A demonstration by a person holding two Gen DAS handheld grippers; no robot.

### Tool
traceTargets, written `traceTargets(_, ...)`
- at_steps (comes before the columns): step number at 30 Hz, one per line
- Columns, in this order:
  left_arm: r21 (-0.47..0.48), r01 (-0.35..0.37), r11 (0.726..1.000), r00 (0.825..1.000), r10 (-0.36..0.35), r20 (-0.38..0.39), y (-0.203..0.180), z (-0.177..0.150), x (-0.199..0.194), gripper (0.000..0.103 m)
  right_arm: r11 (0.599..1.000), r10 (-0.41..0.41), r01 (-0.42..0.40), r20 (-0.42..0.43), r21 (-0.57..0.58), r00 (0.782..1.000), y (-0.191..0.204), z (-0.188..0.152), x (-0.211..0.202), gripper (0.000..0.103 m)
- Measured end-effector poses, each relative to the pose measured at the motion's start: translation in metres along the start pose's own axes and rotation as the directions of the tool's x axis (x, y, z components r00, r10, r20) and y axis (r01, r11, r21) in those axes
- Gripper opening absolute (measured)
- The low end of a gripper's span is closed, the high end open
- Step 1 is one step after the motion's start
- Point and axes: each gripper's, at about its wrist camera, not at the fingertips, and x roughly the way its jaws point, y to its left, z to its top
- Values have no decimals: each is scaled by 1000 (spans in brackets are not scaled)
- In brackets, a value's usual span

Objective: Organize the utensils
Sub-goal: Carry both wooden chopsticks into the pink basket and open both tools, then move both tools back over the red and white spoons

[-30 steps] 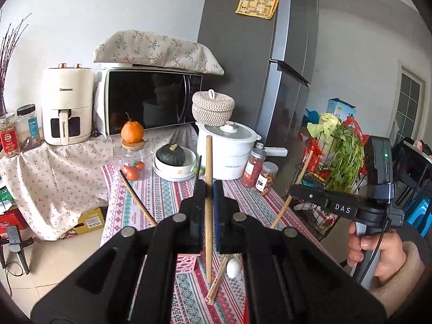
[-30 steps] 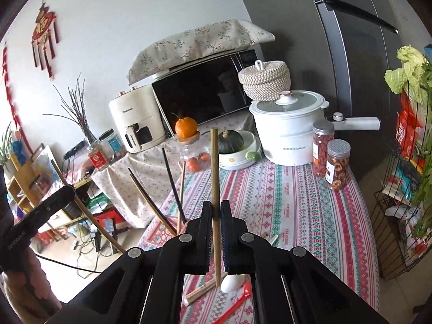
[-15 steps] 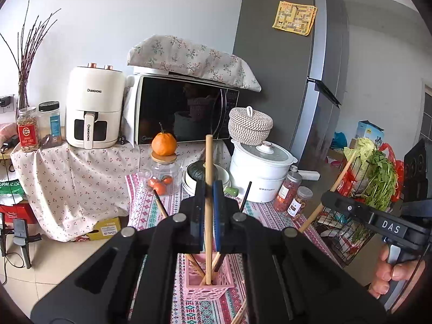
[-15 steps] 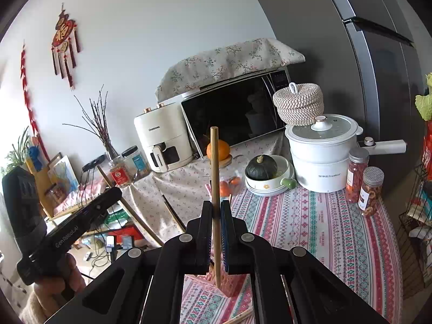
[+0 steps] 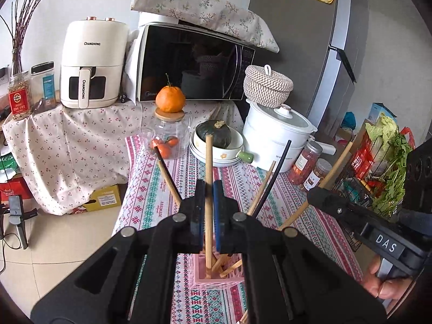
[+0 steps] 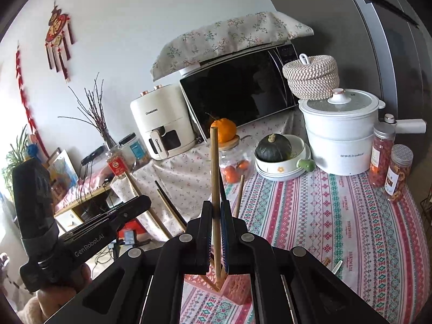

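Now: striped tablecloth [image 5: 151, 189] (microwave [image 5: 194, 62] behind) | both claws clenched on chopsticks

Pink holder [image 5: 213, 276] half hidden behind the left claw [image 5: 208, 225], loose chopsticks [image 5: 244, 317] cut off at the bottom edge — jar labels [image 6: 391, 179] too small to read

Materials and finishes: wood, matt plastic, woven cloth

Left gripper [image 5: 208, 210]: matt black plastic, blue pads, closed on a smooth pale wooden chopstick [image 5: 208, 178]; right gripper [image 6: 215, 224] likewise, clamping a second wooden chopstick [image 6: 214, 172]. Below the jaws, a pink perforated plastic holder [image 5: 213, 276]; its wall looks matt. Under it, a patterned woven tablecloth [image 5: 151, 189]. Beyond the jaws: clear glass jar [image 5: 169, 137] with wooden lid, glossy white ceramic pot [image 5: 275, 137], glossy black microwave door [image 5: 189, 62], coiled rope basket [image 5: 267, 86].
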Motion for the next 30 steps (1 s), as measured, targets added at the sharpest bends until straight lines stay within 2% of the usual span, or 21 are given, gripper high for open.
traceTargets(5,15,-9,1000,1000,9,-25,1,-2,8,6,999,-16,18,-53,36,998,-13,-9,19,8)
traceTargets(7,14,-11,1000,1000,12,-27,2,-2,9,10,998,-12,15,-62,58,998,-19,-10,20,10)
traceTargets(8,10,-12,1000,1000,13,-28,2,-3,8,19,998,-12,16,-64,68,998,-21,-9,20,10)
traceTargets(9,5,-20,1000,999,20,-28,3,-3,8,34,997,-13,18,-62,77,998,-22,-8,18,15)
traceTargets(11,-8,-32,999,999,32,-19,4,-3,5,49,996,-12,17,-50,90,999,-25,-5,12,24)
traceTargets(13,-18,-27,999,999,27,-22,5,-3,2,57,994,-6,10,-36,108,999,-29,-2,4,32)
traceTargets(15,-30,-19,999,999,18,-34,5,-3,-1,67,992,-8,11,-25,125,1000,-33,1,-5,45)
traceTargets(19,-40,-12,999,997,9,-72,4,-10,-6,79,990,-42,45,-26,131,999,-43,4,-21,56)
traceTargets(24,-26,-39,999,990,35,-134,0,-25,-10,95,983,-95,104,-66,154,993,-64,-3,-36,78)
traceTargets(27,-29,-76,997,981,69,-179,-1,-41,-9,99,975,-134,152,-121,160,984,-77,-14,-38,83)
traceTargets(30,-36,-69,997,967,58,-250,-2,-56,-2,99,965,-186,216,-196,150,963,-90,-28,-36,84)
